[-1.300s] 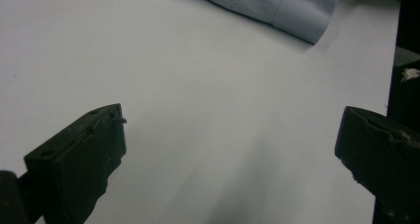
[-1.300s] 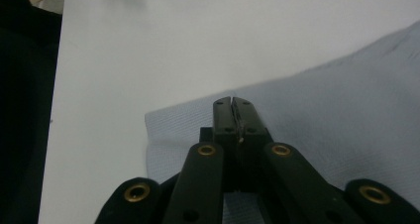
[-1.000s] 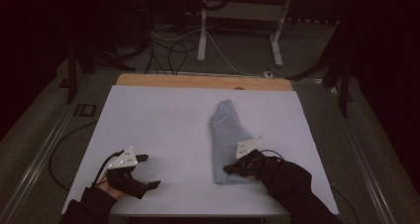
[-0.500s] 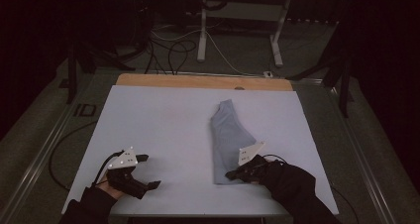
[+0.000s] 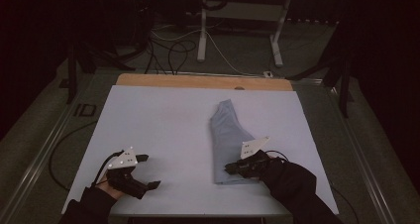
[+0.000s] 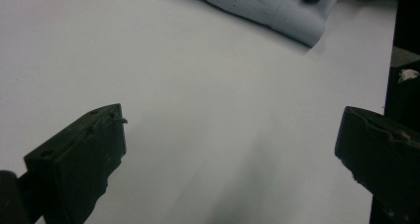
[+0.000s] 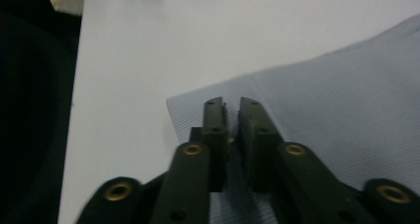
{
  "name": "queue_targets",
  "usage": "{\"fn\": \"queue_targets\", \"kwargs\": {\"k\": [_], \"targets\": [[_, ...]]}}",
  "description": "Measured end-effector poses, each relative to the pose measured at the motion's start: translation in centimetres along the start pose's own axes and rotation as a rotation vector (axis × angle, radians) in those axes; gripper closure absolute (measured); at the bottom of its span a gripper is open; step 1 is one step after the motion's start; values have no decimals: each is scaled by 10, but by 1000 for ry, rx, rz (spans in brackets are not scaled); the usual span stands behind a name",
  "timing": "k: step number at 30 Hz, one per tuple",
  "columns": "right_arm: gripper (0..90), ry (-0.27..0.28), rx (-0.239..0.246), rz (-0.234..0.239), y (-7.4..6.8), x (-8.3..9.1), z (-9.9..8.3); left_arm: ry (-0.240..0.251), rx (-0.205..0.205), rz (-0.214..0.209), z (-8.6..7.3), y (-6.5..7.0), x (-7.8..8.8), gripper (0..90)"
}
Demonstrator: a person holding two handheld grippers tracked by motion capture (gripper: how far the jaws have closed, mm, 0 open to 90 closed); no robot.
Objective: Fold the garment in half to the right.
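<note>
A light blue folded cloth [image 5: 228, 130] lies lengthwise on the right half of the white table cover [image 5: 163, 130]. My right gripper [image 5: 230, 168] rests low over the cloth's near hem. In the right gripper view the cloth [image 7: 337, 110] lies under the right gripper [image 7: 232, 105]. Its jaws have just been opening, stand a narrow slit apart, and hold nothing. My left gripper [image 5: 151, 171] sits at the near left of the table, wide open over bare cover. In the left gripper view its jaws [image 6: 233, 130] frame empty cover, with the cloth's ribbed hem [image 6: 277, 3] farther off.
A wooden strip [image 5: 198, 81] borders the table's far edge. Beyond it stand white desk legs [image 5: 203, 30] and loose cables [image 5: 173, 50] on the dark floor. The table's near edge runs just below both hands.
The right hand has shifted slightly toward the table's near right over the cloth's hem. The left hand has not moved, and the cloth lies as before.
</note>
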State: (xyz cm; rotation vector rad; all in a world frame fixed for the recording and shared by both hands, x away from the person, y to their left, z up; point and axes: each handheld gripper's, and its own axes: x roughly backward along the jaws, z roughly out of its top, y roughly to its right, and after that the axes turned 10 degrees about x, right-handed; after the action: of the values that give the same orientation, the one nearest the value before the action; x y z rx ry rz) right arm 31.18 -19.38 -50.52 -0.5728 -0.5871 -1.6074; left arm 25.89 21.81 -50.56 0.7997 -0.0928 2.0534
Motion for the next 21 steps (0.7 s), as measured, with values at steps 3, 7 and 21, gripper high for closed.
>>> {"fn": "queue_targets", "kwargs": {"k": [3,7,21], "targets": [[734,8,-1,-13,-1,1,2,1,1,-1,0,0,0,6],[573,31,-15,-38,2,5,3,-1,-1,-2,0,0,0,6],[85,77,-83,-65,7,15,11,0,-5,-2,0,1,1,6]]}}
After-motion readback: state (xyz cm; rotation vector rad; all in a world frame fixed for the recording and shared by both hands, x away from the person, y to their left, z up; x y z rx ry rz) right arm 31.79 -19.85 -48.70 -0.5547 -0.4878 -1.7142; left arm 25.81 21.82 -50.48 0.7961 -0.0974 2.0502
